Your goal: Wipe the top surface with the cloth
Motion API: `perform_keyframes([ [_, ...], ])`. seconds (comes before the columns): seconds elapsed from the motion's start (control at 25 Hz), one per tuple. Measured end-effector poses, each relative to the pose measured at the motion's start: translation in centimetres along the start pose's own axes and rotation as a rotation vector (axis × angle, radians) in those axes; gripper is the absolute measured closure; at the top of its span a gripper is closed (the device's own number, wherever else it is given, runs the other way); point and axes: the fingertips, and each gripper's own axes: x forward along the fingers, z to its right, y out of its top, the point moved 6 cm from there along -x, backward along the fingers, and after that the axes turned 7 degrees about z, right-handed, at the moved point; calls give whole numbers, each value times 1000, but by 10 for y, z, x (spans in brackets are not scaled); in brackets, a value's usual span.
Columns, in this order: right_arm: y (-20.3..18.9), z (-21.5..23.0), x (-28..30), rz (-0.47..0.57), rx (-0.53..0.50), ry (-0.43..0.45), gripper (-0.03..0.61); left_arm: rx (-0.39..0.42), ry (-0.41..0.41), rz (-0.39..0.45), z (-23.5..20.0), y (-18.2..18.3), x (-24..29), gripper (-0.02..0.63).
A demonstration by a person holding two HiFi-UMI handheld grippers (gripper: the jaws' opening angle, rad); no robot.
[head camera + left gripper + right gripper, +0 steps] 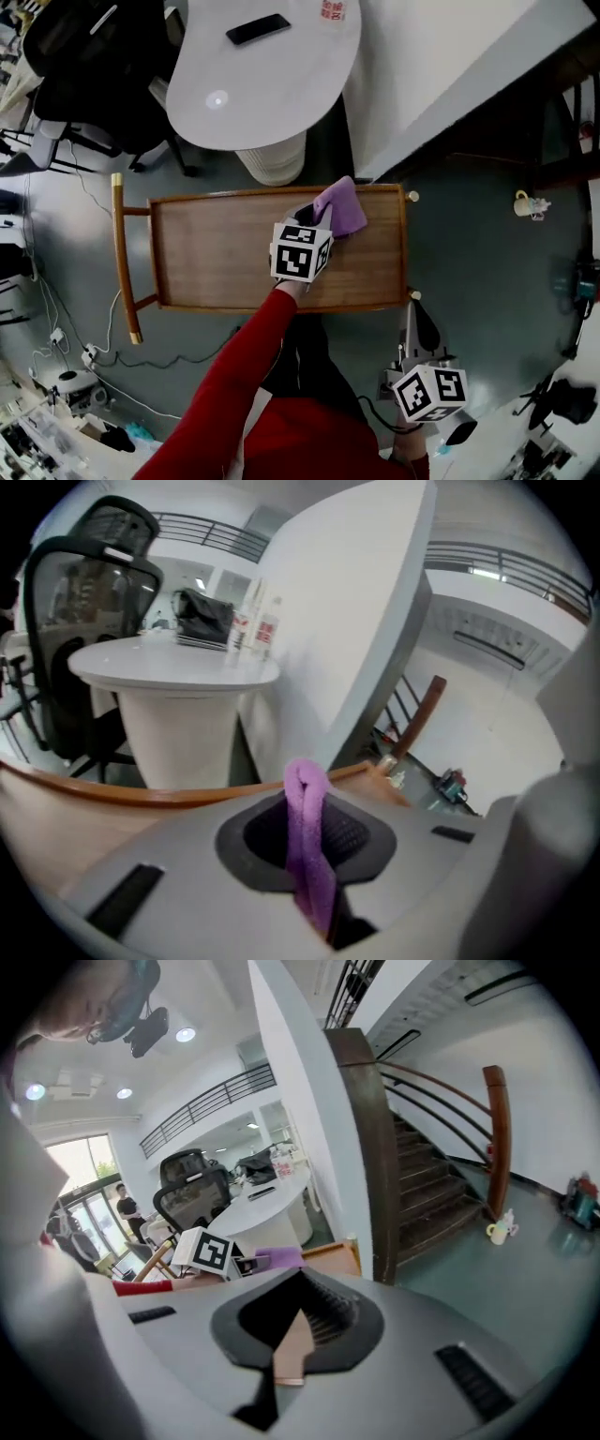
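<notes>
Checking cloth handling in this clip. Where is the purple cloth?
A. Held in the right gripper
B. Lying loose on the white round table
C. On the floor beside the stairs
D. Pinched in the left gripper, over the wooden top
D: the cloth is clamped in the left gripper over the wooden top, while the right gripper is off the top with nothing in it.

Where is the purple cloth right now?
In the head view the purple cloth lies on the wooden top, right of centre at its far rim, pinched by the left gripper.
</notes>
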Motion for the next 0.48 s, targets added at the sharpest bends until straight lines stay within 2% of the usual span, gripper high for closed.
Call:
perform_keyframes([
  [0.16, 0, -37, 45, -73, -66, 159, 575, -30, 257, 35, -115, -8, -76, 566],
  [0.28, -6, -67, 69, -127, -108, 263, 575, -53, 446, 47, -185, -17, -133, 566],
  [0.4, -10, -92, 81, -159, -147, 346, 575, -68, 592, 57, -232, -24, -178, 566],
  [0.48, -10, -101, 85, -179, -165, 370, 575, -72, 660, 60, -249, -26, -195, 566],
])
